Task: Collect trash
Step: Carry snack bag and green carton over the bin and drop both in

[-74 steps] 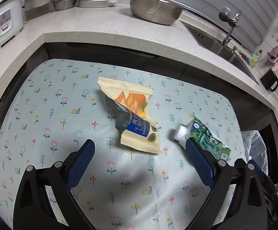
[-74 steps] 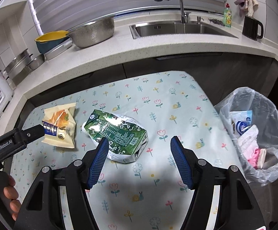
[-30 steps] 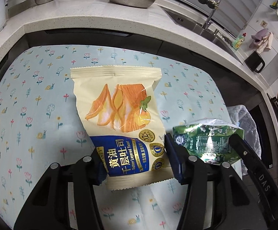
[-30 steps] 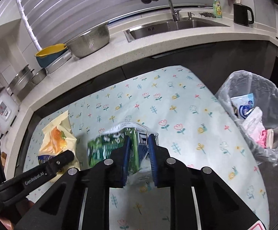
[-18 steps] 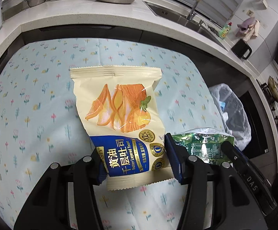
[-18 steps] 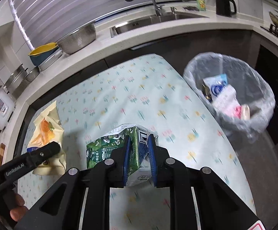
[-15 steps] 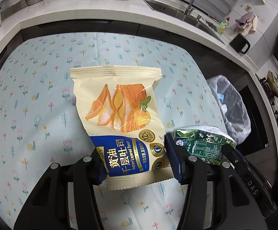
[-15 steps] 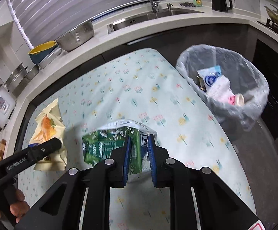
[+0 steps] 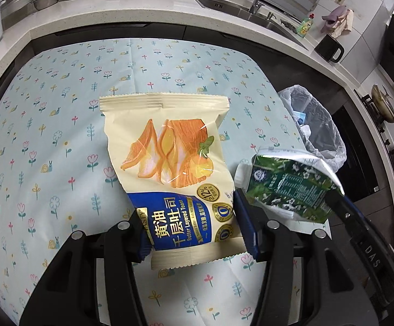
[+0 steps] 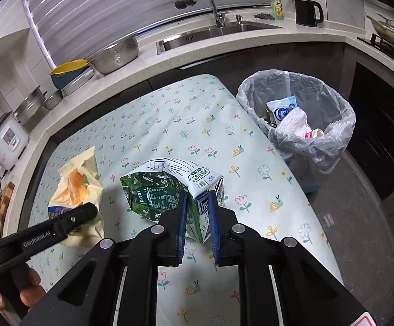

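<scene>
Wrist views show the left tool [image 9: 197, 225] pinching a toast wrapper [image 9: 169, 163], the right tool [image 10: 198, 217] clamping a green carton [image 10: 167, 190].

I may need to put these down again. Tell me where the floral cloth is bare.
Most of the floral cloth is bare: the far stretch beside the counter and the corner nearest the trash bin. Crowded only at the near left, where the toast wrapper and milk carton hang.

A table [image 10: 251, 163] covered in a pale blue cloth printed with small flowers and snails stands before a speckled white stone counter [image 10: 224, 51]. Beside the table, a bin lined with clear plastic [image 10: 330, 146] sits on the floor.
</scene>
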Demonstrator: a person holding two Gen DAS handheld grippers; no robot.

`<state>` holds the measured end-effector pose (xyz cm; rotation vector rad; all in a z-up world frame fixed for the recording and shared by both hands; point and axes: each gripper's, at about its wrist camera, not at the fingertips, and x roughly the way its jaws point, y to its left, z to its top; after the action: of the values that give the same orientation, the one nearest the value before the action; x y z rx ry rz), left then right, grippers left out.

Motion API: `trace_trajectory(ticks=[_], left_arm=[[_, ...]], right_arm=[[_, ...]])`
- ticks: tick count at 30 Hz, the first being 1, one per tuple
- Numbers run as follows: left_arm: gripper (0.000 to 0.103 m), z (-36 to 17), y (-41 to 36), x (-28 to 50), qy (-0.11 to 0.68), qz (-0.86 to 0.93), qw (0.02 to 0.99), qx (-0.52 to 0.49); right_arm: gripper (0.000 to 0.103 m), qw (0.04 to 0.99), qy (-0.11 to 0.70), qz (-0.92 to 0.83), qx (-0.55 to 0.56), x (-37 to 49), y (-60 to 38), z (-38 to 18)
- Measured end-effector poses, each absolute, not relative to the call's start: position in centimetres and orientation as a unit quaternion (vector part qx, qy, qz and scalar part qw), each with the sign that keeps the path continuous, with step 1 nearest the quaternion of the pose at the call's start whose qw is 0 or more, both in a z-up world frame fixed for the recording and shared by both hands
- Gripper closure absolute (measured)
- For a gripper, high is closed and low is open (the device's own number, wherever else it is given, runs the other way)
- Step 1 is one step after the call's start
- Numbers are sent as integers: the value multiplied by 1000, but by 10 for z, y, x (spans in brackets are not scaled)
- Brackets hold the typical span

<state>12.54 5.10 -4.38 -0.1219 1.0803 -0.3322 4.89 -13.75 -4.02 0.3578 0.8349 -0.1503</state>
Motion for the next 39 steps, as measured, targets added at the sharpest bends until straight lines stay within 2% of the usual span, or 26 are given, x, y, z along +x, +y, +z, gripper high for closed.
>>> trace_trajectory(ticks=[19,39], left_arm=[[53,-16,-7,136,488,-192,851,-31],[53,-6,-185,182,471,-318,822,51]], right_arm=[[89,908,345,-121,206,55,-202,-8],[89,898,272,-249,240,54,-343,11]])
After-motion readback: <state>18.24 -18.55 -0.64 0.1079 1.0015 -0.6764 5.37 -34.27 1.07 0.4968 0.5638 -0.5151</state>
